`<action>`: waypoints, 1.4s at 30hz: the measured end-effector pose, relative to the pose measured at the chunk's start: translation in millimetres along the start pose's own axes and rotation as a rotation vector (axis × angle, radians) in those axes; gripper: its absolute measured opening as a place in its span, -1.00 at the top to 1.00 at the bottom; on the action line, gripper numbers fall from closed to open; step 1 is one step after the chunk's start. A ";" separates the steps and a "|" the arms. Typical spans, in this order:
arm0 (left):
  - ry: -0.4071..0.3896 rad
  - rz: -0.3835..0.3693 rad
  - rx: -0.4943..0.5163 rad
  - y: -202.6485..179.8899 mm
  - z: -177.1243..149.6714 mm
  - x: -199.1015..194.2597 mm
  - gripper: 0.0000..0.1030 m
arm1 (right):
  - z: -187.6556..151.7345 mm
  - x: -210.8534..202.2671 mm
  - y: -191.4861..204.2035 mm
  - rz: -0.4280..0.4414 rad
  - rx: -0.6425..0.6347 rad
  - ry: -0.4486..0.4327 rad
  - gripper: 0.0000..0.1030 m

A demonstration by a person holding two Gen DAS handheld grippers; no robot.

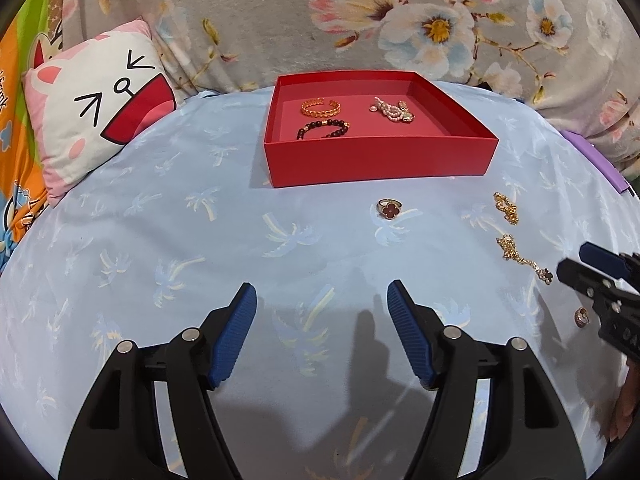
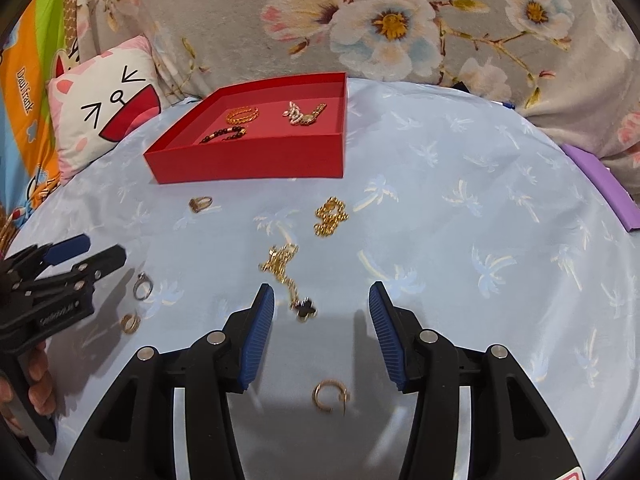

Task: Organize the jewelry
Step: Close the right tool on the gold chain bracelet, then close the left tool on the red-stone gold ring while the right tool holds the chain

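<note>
We hold the left black two-finger gripper with blue ribbed pads low and angled downward toward the pale blue palm-print bedspread, its jaws spread wide with nothing between them, the fingertips apart from the cloth. Our right black two-finger gripper with blue ribbed pads sits beside it, tilted down at the same slant over that bedspread, jaws parted a little less widely and pressing on nothing. In the right wrist view, our left hand wraps its fingers around the left gripper's handle, close above the bedspread's near edge. The two grippers stand near each other, not touching.
</note>
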State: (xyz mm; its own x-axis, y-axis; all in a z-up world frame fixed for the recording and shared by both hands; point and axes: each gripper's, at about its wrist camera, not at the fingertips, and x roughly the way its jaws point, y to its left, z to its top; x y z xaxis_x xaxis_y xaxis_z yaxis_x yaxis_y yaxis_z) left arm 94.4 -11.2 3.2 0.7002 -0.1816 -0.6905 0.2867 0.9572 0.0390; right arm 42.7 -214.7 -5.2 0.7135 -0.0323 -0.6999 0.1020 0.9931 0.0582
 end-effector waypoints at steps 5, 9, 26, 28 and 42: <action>0.002 -0.001 0.002 -0.1 0.9 -0.6 -0.31 | 24.3 29.3 -5.4 0.001 0.013 0.048 0.05; 0.009 0.002 -0.009 3.7 2.6 1.0 -0.31 | 38.2 53.5 -11.3 0.009 0.031 0.087 0.09; 0.042 -0.015 -0.025 9.4 3.8 8.4 -0.31 | 47.5 67.7 -7.2 0.005 0.000 0.109 0.85; 0.045 -0.015 -0.029 10.1 3.9 9.2 -0.31 | 44.5 63.4 -9.7 0.020 0.016 0.112 0.86; 0.043 0.022 0.008 2.6 6.0 8.7 -0.31 | 15.6 16.7 -13.0 0.046 0.026 0.095 0.87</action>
State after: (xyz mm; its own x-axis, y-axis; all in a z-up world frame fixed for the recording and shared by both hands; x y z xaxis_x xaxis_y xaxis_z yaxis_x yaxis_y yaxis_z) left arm 105.2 -11.7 1.6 0.6779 -0.1509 -0.7195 0.2768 0.9591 0.0597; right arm 64.2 -230.0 -6.5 0.6493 0.0255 -0.7601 0.0890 0.9900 0.1092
